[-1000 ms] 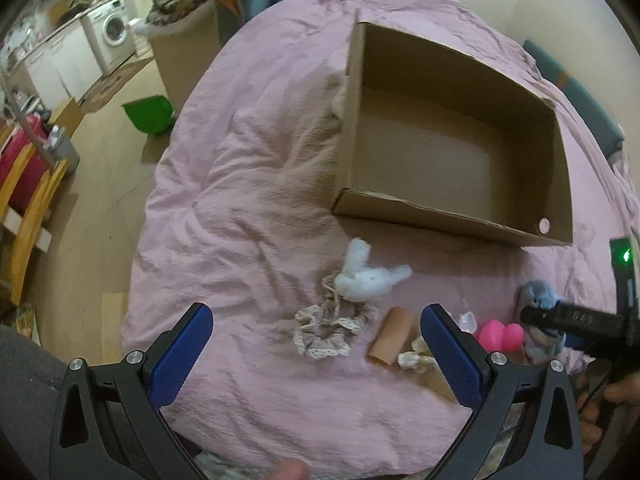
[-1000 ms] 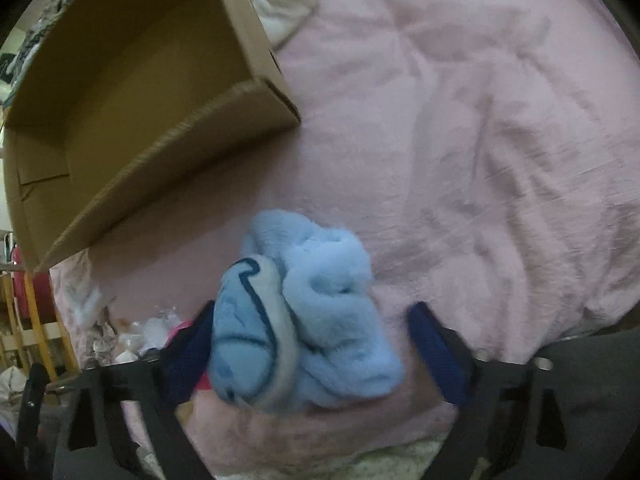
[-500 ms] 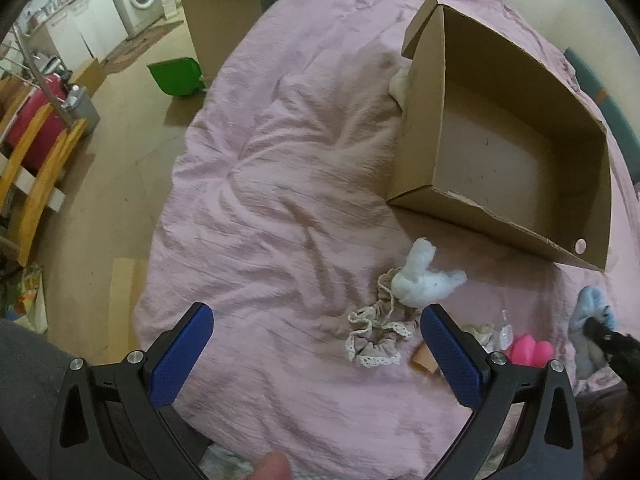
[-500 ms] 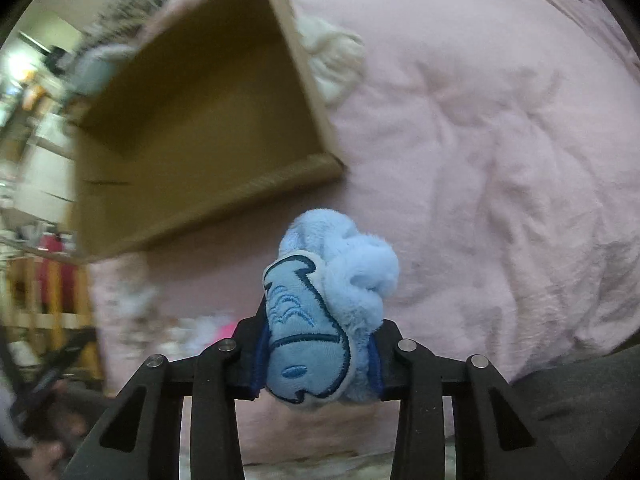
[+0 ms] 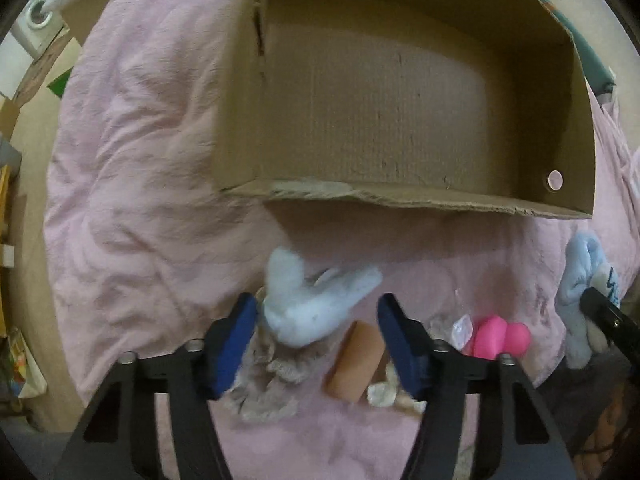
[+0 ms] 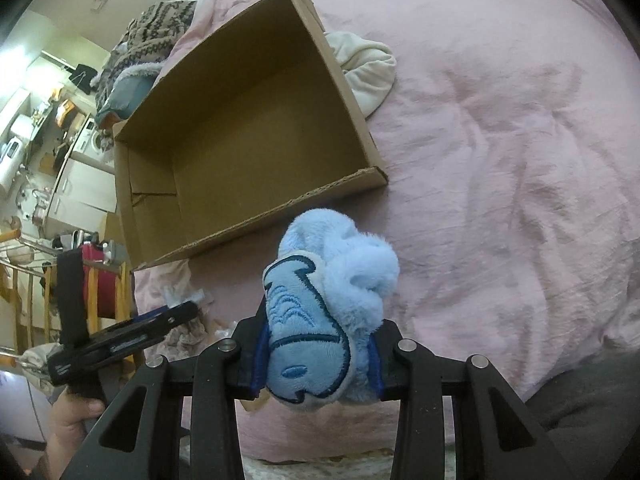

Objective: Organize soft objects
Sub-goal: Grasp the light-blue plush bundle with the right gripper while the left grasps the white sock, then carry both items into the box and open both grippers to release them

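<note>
One blue plush (image 6: 320, 320), one box (image 6: 248, 128), two claws.

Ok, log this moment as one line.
right gripper: shut on blue plush | left gripper: open around white plush bird | cardboard box: empty

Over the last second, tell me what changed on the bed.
The right gripper closed on the blue plush toy and lifted it toward the cardboard box. The left gripper moved in around the white plush bird, jaws open. The box, lace scrunchie and pink toy stayed put.
</note>
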`<action>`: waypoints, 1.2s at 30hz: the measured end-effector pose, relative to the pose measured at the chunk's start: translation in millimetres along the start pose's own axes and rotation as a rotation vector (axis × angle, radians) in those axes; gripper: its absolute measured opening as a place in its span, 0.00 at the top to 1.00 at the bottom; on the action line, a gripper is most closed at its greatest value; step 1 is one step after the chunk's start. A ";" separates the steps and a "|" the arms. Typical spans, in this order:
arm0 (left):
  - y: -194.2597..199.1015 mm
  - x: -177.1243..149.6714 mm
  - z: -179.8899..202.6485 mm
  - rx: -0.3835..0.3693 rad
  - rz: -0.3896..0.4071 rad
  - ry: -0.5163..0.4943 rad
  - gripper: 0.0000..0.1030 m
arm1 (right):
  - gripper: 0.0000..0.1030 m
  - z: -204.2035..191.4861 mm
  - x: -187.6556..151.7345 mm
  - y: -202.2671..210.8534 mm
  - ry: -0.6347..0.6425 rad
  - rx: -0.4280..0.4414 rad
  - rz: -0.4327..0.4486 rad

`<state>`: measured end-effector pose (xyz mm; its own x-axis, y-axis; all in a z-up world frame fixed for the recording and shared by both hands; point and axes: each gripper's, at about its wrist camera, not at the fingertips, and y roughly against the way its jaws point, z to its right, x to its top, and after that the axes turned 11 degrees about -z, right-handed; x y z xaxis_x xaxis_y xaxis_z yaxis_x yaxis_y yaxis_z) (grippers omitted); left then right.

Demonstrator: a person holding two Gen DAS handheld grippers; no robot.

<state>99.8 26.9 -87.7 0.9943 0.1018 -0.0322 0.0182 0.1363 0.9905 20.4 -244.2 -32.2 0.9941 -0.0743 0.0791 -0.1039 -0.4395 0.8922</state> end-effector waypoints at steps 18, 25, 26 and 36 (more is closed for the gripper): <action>99.7 -59.6 -6.4 -0.104 0.277 0.012 0.72 | 0.61 -30.5 -10.6 19.2 0.123 0.044 0.036; 130.5 -27.2 3.8 -0.081 0.378 0.012 0.72 | 0.60 -64.0 19.7 56.4 0.204 0.092 0.162; 131.0 -19.8 6.4 -0.067 0.389 0.009 0.72 | 0.60 -66.5 27.5 58.2 0.208 0.093 0.176; 94.6 37.7 21.8 0.039 0.454 -0.053 0.72 | 0.60 -64.0 91.1 23.9 0.214 0.027 0.224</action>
<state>141.3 22.1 7.7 0.9065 0.0916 0.4121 -0.4177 0.0519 0.9071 110.5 -204.2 24.9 0.9303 0.0172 0.3665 -0.3187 -0.4573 0.8302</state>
